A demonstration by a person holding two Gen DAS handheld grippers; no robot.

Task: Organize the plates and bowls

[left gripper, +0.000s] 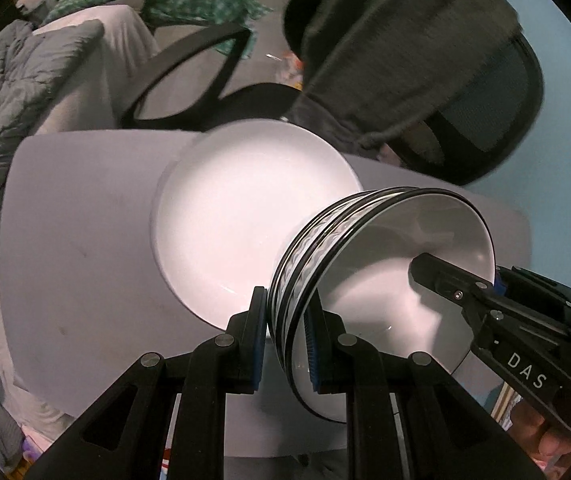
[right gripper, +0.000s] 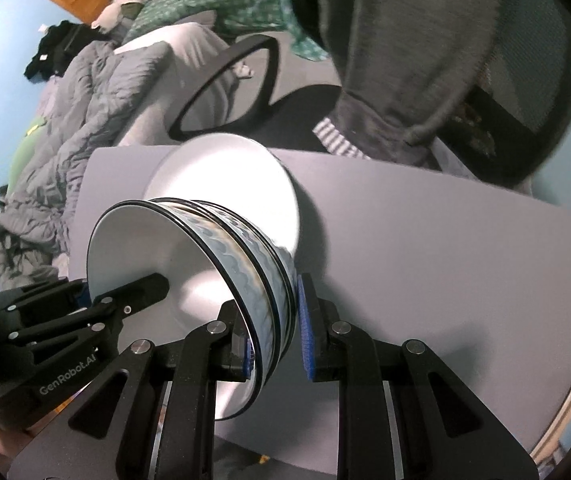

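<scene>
1. Above the counter (left gripper: 85, 240), both grippers point steeply down, on opposite sides of a stack of nested bowls (left gripper: 365, 272).
2. Left gripper (left gripper: 285, 344): fingers clenched on the stack's rim.
3. Right gripper (right gripper: 273, 336): fingers likewise clamp the rim; the top bowl holds nothing.
4. Beyond, a white plate (left gripper: 245, 216) lies bare on the counter, before a black chair (right gripper: 245, 80).

The stacked bowls (left gripper: 369, 264) cover the near edge of the white plate (left gripper: 245, 216), their bottoms face away unseen, and the chair's (right gripper: 485, 60) draped grey garment is motion-blurred and cropped.
</scene>
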